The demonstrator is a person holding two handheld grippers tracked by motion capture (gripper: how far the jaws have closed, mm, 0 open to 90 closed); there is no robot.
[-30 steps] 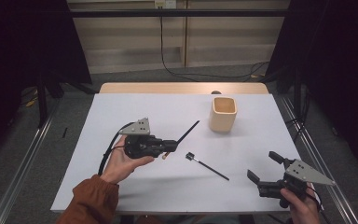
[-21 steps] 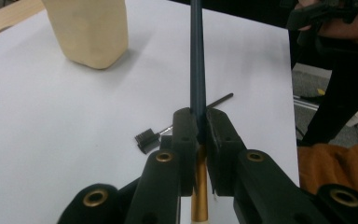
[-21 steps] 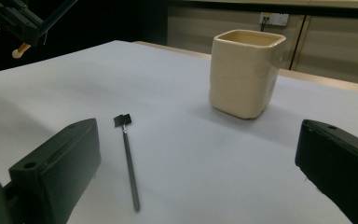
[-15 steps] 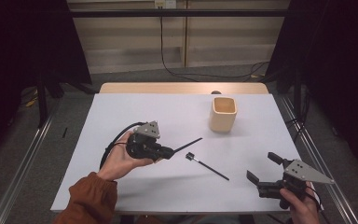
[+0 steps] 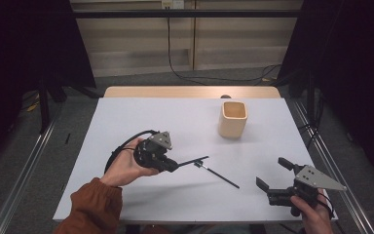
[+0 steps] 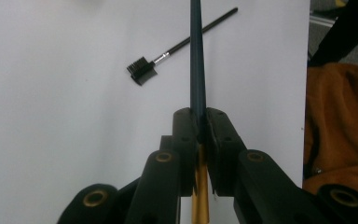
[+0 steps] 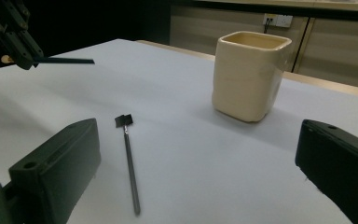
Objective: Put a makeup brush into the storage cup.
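My left gripper is shut on a thin dark stick with a gold lower part. It holds the stick a little above the white table, pointing right, and appears at the top left of the right gripper view. A small black comb brush lies flat just beyond the stick's tip. A cream square cup stands upright at the back right. My right gripper rests open at the front right corner, with nothing between its jaws.
The white table top ends close to my right gripper at the front and right edges. A wooden strip borders the far edge. Metal rails run along both sides on the floor.
The stick's tip has swung down from pointing up-right to nearly level, ending close to the comb brush. My left gripper shifted slightly toward me. The right gripper has stayed still.
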